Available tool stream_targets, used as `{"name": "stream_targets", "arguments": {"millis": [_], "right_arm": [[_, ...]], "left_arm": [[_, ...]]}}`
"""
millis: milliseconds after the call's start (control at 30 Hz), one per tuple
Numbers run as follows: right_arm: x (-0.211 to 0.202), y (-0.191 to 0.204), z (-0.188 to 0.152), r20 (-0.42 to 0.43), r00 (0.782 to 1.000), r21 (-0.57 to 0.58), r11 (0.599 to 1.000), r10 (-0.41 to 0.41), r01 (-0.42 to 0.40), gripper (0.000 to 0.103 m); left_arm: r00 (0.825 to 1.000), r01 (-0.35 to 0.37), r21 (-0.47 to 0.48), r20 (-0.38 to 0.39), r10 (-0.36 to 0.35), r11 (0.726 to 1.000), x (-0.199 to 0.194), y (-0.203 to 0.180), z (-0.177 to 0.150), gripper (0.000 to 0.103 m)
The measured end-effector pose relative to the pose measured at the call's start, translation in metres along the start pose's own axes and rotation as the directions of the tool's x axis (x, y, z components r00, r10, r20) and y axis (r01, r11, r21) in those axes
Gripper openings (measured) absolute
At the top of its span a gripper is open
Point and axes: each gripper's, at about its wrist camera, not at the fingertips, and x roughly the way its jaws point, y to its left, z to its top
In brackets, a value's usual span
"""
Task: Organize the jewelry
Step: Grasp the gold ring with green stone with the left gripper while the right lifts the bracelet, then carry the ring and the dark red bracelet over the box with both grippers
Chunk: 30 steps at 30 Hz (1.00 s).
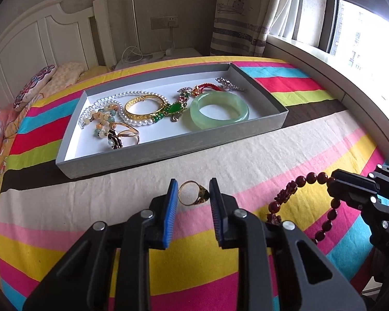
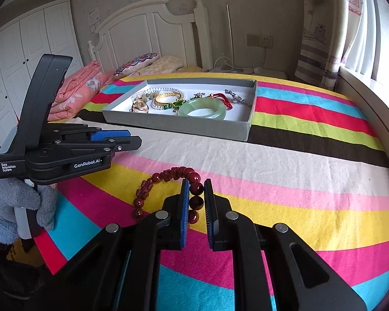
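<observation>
On the striped bedspread (image 1: pixel 246 155) sits a shallow grey tray (image 1: pixel 168 153) with a white floor, already crowded with jewelry: a pale green jade bangle (image 1: pixel 219 111) toward its right end, a gold bangle (image 1: pixel 145 106) in the middle with a string of pearls (image 1: pixel 132 96) looping round it, a gold ring with a dark flower (image 1: pixel 122 136) near the left front, and a red cord piece (image 1: pixel 207 86) and a silver brooch (image 1: pixel 229 84) at the back. In front of the tray, above the cream stripe, the left claw (image 1: pixel 193 194) has its blue pads (image 1: pixel 172 202) narrowed onto a gold ring with a dark green stone (image 1: pixel 194 194), each pad pressing one side of it. To the right, the right claw (image 2: pixel 195 197) is pinched nearly closed on a bracelet of dark red beads (image 2: pixel 168 176), a few beads caught between its pads and the rest arching out to the left and trailing down toward the bedspread. From the right claw's view, a hand in a grey fleece glove (image 2: pixel 13 207) grips the handle of the left claw's body. A white headboard (image 2: pixel 147 26) and pillows (image 2: pixel 142 63) lie beyond the tray, curtains and a window to the right.
</observation>
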Motion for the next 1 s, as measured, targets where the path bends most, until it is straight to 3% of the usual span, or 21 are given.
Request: {"name": "stream_targets", "arguments": {"millis": [367, 633, 1000], "right_arm": [[-0.039, 0.022, 0.032, 0.124, 0.992, -0.075, 0.997, -0.002, 0.011, 0.012], [-0.052, 0.015, 0.055, 0.187, 0.982, -0.082, 0.996, -0.021, 0.037, 0.012], [-0.045, 0.0, 0.096, 0.214, 0.975, -0.093, 0.992, -0.063, 0.084, 0.012]], "left_arm": [[0.996, -0.002, 0.0, 0.094, 0.002, 1.0, -0.048, 0.014, 0.022, 0.024], [0.99, -0.01, -0.009, 0.138, 0.011, 1.0, -0.072, 0.028, 0.037, 0.024], [0.989, 0.01, -0.016, 0.146, -0.008, 1.0, -0.064, 0.037, 0.067, 0.024]]}}
